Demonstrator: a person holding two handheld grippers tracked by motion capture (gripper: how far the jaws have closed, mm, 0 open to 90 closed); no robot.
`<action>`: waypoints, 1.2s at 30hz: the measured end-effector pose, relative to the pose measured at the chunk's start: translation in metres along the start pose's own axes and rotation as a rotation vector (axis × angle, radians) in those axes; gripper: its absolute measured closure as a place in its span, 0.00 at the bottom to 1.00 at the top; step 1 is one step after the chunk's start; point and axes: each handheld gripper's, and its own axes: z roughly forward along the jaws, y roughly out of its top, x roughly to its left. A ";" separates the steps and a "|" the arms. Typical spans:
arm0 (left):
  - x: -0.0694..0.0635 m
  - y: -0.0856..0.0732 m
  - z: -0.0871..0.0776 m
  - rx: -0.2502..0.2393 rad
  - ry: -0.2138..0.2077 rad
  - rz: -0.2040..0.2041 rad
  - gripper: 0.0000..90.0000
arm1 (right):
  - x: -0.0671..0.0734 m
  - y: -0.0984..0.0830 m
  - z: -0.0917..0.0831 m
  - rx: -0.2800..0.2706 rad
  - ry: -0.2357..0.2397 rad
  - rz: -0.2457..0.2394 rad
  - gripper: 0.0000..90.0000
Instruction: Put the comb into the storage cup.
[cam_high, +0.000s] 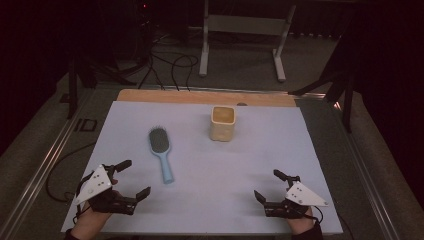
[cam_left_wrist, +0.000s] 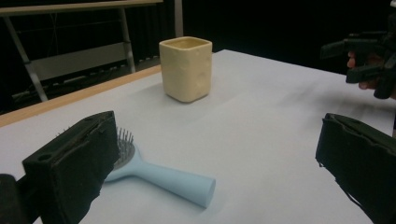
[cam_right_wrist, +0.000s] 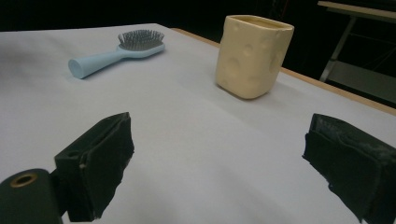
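Note:
A light blue hairbrush (cam_high: 161, 151) lies bristles up on the pale sheet, handle toward the near edge; it also appears in the left gripper view (cam_left_wrist: 159, 175) and the right gripper view (cam_right_wrist: 116, 51). A cream square cup (cam_high: 222, 123) with dimpled sides stands upright behind it (cam_left_wrist: 186, 68) (cam_right_wrist: 253, 55). My left gripper (cam_high: 133, 179) hovers at the near left, open and empty, just left of the brush handle. My right gripper (cam_high: 270, 185) rests at the near right, open with nothing between its fingers; the left gripper view shows it too (cam_left_wrist: 362, 60).
The pale sheet (cam_high: 260, 150) covers a wooden table whose bare strip (cam_high: 165, 96) shows at the far edge. Beyond stand a white metal frame (cam_high: 240, 30) and cables on the floor. Dark stand legs (cam_high: 340, 85) flank the table at the right.

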 end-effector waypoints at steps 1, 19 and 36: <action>0.002 0.006 0.001 0.005 -0.012 -0.002 0.00 | 0.000 0.000 0.000 -0.003 0.003 0.000 0.09; 0.009 0.041 0.038 0.072 -0.115 0.027 0.00 | -0.001 0.001 0.000 -0.014 0.009 0.009 0.09; 0.016 0.020 0.090 0.144 -0.121 0.034 0.24 | 0.000 0.002 0.001 -0.026 0.030 0.009 0.09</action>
